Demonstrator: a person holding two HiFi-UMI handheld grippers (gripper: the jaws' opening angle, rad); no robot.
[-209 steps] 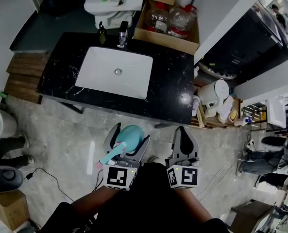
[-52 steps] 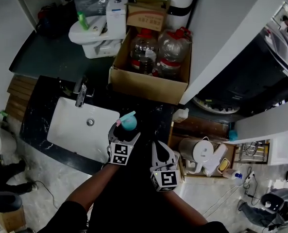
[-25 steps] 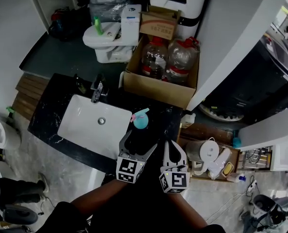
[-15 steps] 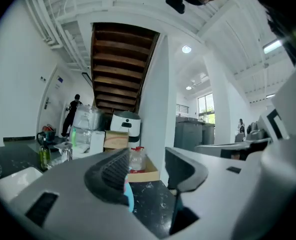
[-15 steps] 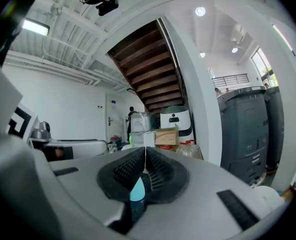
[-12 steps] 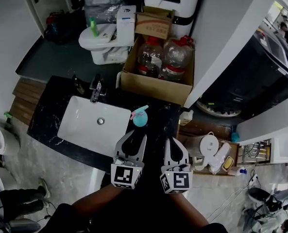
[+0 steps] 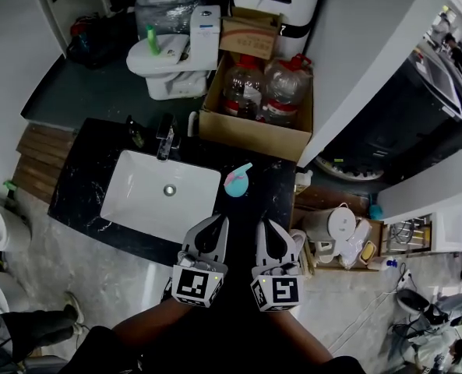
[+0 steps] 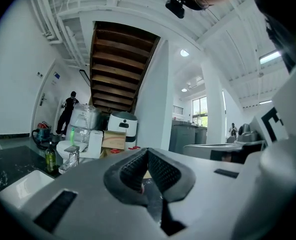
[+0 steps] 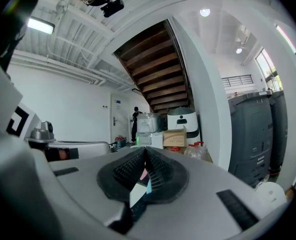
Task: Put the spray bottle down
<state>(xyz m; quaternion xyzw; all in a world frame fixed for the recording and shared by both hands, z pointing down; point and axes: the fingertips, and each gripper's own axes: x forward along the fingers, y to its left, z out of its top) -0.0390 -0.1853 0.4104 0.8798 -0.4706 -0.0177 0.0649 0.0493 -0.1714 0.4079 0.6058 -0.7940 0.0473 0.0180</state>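
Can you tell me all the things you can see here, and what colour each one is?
spray bottle: one, teal with a pink trigger, on the counter right of the sink
sink: one, white, set in the counter
counter: one, black, middle of the head view
faucet: one, silvery, behind the sink
big cardboard box: one, brown, behind the counter
water jugs: two, clear with red tops, in the big cardboard box
toilet: one, white, top left
kettle: one, white, right of the counter
left gripper: one, grey, shut, empty, at the counter's near edge
right gripper: one, grey, shut, empty, beside the left gripper
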